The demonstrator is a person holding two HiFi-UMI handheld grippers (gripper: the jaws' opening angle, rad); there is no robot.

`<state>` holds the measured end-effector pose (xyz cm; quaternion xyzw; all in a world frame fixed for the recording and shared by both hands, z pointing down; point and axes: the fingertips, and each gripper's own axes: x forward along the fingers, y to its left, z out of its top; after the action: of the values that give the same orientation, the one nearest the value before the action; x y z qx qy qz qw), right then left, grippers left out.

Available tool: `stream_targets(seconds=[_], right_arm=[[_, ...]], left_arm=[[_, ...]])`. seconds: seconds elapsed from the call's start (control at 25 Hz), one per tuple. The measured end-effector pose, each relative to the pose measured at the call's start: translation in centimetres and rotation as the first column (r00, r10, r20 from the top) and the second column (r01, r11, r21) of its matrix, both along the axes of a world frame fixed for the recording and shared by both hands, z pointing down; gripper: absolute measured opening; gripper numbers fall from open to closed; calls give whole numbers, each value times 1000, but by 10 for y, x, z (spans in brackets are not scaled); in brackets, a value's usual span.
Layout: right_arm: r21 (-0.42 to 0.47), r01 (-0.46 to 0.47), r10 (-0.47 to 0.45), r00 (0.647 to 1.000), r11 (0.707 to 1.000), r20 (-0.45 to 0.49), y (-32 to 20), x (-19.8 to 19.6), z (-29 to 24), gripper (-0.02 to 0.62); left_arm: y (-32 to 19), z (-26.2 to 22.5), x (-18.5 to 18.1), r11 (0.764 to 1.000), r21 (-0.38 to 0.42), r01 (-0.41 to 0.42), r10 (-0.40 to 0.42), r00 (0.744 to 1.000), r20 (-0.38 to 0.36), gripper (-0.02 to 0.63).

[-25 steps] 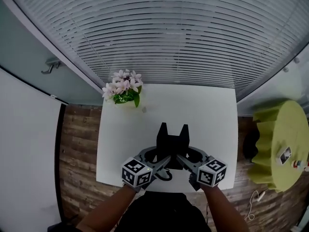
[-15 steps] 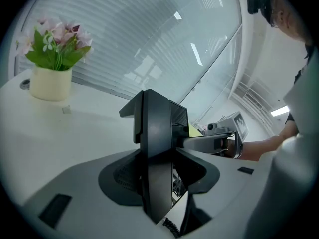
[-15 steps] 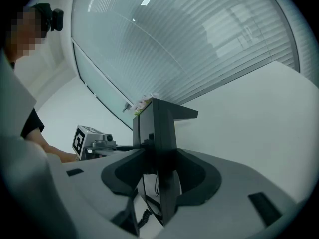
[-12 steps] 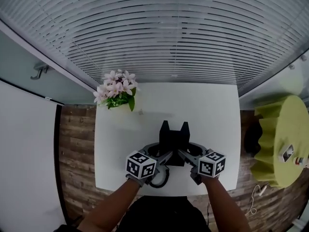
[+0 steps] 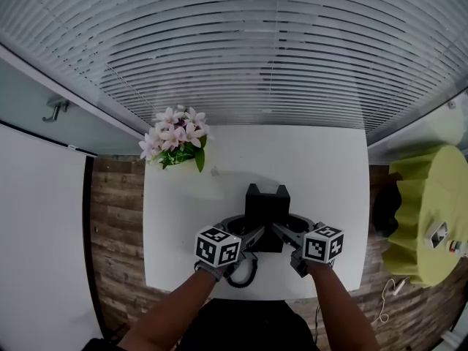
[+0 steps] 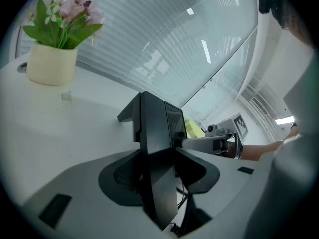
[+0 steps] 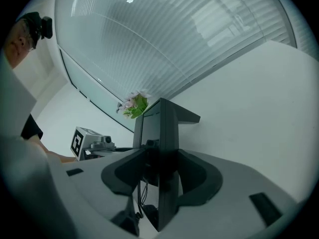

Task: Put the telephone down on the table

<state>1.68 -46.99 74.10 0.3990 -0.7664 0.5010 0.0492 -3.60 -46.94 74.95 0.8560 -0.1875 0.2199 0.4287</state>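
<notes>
The black telephone (image 5: 266, 205) stands upright over the near half of the white table (image 5: 322, 167), held from both sides. My left gripper (image 5: 248, 238) is shut on its left edge and my right gripper (image 5: 281, 232) on its right edge. In the left gripper view the telephone (image 6: 155, 148) fills the gap between the jaws of the left gripper (image 6: 158, 188). The right gripper view shows the telephone (image 7: 167, 133) clamped the same way in the right gripper (image 7: 162, 185). Its coiled cord (image 5: 242, 273) hangs near the table's front edge. Whether the base touches the table is hidden.
A pale pot of pink flowers (image 5: 174, 139) stands at the table's far left corner, with a small clear piece (image 5: 213, 171) beside it. Window blinds (image 5: 256, 50) close the far side. A yellow-green round table (image 5: 431, 210) stands to the right on the wooden floor (image 5: 117, 225).
The telephone and both grippers have sunk slightly towards the table. Both grips are unchanged. The head view has shifted a little.
</notes>
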Motion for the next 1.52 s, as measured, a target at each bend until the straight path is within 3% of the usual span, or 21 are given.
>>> stream_targets(seconds=[0.52,0.76,0.96,1.08,1.2,1.36,1.52], right_arm=[[-15,4,-4,1000,1000,0,-2,2,6,212],[-6,24,-24,990,1000,-138,-1,7,-1,216],[88,29,-7,970,996,-245,-4,15,-32,216],[191,66,-4,952,979,-307,-3,13,-64,216],[325,70,34,952,943,-305,3,11,-113,213],[498,120,49,948,859,-314,18,1,-185,170],[606,148,65,947,782,-315,37,-5,-244,93]], left_arm=[[-2,5,2,1000,-1,15,-15,999,-31,202],[-5,-2,-8,998,31,56,-57,998,29,213],[-11,-42,-17,988,132,75,-78,997,15,221],[-12,-83,-18,966,247,71,-72,997,-4,221],[-2,-128,-15,927,373,46,-40,999,-22,221],[17,-179,-16,861,509,-1,6,1000,-8,219],[38,-230,-17,801,599,-16,44,999,-32,197]])
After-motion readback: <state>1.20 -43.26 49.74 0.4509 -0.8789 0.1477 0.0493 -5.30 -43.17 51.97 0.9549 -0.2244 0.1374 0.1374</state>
